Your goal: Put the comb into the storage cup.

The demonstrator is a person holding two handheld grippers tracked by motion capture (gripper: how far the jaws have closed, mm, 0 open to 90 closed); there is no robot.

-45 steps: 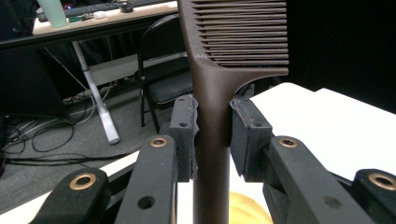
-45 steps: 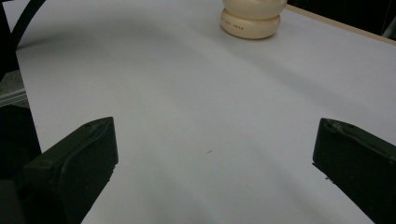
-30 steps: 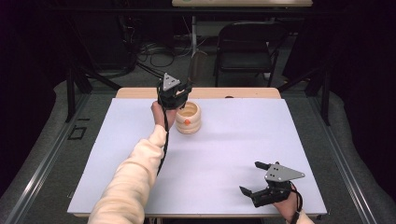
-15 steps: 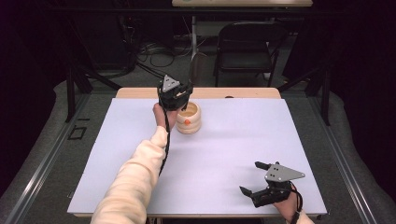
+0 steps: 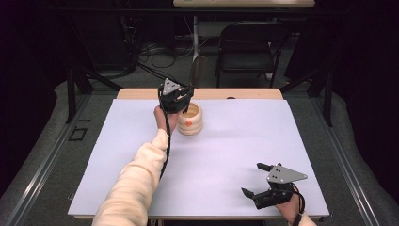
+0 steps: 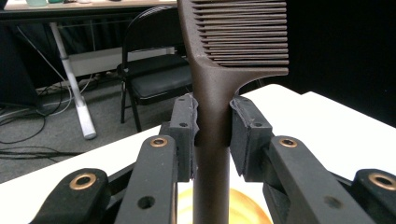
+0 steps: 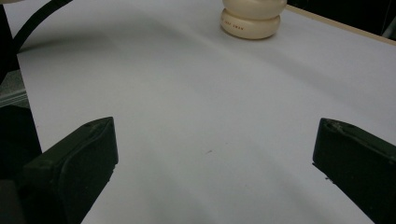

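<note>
My left gripper point(image 5: 180, 96) is at the far middle of the table, just over a cream, ribbed round holder point(image 5: 191, 120). It is shut on the handle of a dark brown comb point(image 6: 233, 46), which stands upright with its teeth at the top. The comb point(image 5: 198, 70) rises above the gripper in the high view. In the left gripper view both pads point(image 6: 184, 126) press the handle, and the holder's yellow inside point(image 6: 245, 207) lies below. My right gripper point(image 5: 256, 181) rests low at the near right, open, with nothing between its fingers point(image 7: 74, 163). The holder point(image 7: 252, 18) stands far ahead of it.
A white sheet point(image 5: 235, 141) covers the table, with a wooden strip point(image 5: 249, 93) along the far edge. A black folding chair point(image 5: 247, 42) and cables on the floor lie beyond the table. A pale sleeve point(image 5: 136, 179) stretches from the near edge to the left gripper.
</note>
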